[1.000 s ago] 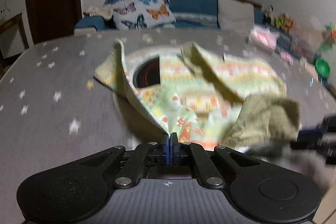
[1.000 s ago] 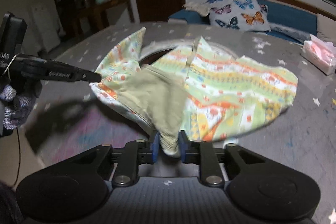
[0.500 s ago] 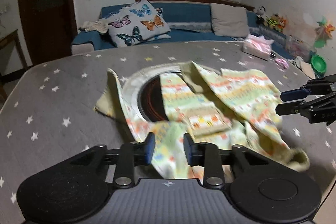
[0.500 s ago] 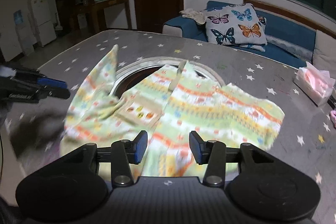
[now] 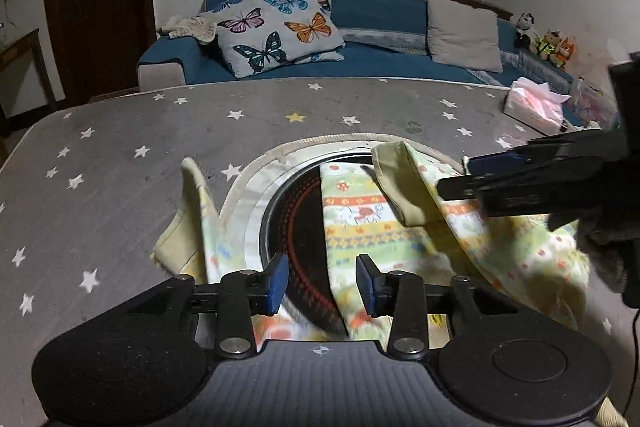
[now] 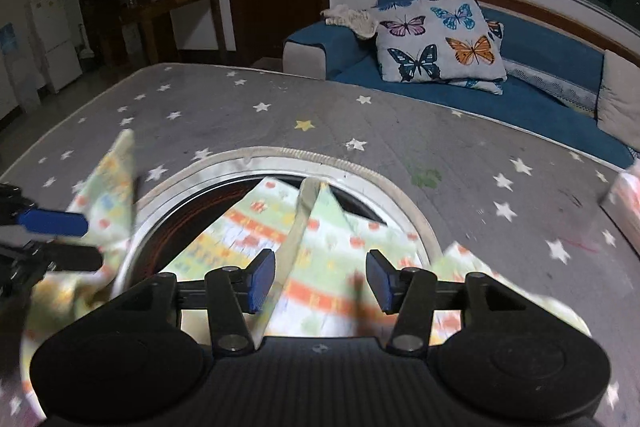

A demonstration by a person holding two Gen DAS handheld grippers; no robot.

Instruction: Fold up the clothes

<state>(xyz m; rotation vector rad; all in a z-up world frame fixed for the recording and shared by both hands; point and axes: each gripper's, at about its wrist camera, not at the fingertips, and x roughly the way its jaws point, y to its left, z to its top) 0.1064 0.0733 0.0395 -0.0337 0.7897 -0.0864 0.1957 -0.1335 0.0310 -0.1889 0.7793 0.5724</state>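
Both grippers empty: left gripper (image 5: 322, 283) and right gripper (image 6: 320, 281) have jaws spread, hovering over the near edge of the patterned garment (image 5: 400, 227), pinching nothing. Garment lies crumpled on the star-print table (image 5: 120, 147), partly draped over the round burner recess (image 5: 296, 227), one corner sticking up at left. Looks early: no clean fold visible, needs flattening, then regrasp and fold.

Soft printed cloth garment (image 5: 360, 223) (matt) on felt-like tablecloth (image 5: 120, 155).
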